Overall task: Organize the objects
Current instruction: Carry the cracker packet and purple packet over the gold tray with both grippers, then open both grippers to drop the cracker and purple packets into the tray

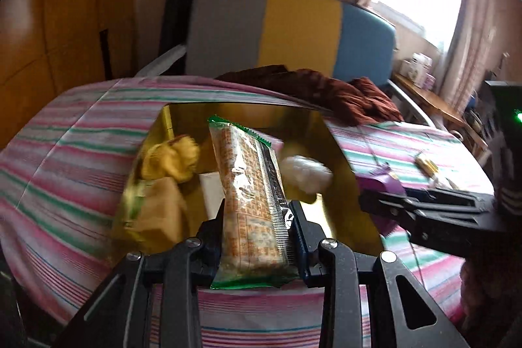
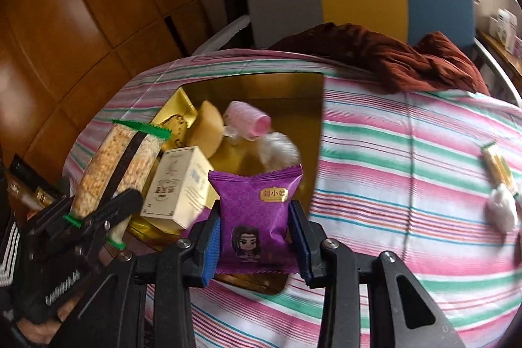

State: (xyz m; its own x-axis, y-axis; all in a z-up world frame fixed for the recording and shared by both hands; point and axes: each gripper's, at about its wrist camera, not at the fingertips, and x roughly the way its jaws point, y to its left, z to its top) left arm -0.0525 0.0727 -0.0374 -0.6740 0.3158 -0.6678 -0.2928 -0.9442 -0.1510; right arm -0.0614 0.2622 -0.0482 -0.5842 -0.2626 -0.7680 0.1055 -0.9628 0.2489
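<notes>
Left gripper: jaws closed on the cracker pack, gripped near its lower end; pack juts forward over the near edge of the gold box.
Right gripper: jaws closed on the purple pouch, squeezing its sides; pouch upright, hanging over the box's near right corner.
Box: open, gold-lined, on the striped surface; landmark for all below.
Inside box: white carton at near left, yellow pastry behind it, pink roll toward the back, white fluffy wad mid-right.
Outside box: small gold-wrapped bar and white lump well to the right; brown cloth beyond the far right corner.
Step in hand (judged): both snacks being carried to the box for dropping in.
Doing it well: aim the pack for the free lane left of the carton, long axis along the box wall; tilt flat before releasing so it does not stand on end.
Pouch: best dropped into the bare gold floor at the right side, clear of the wad.
Spacing: grippers near each other over the box; stagger the releases to avoid a clash.
Risk: pack is long and held low, likely to swing or tip onto the pastry.
</notes>
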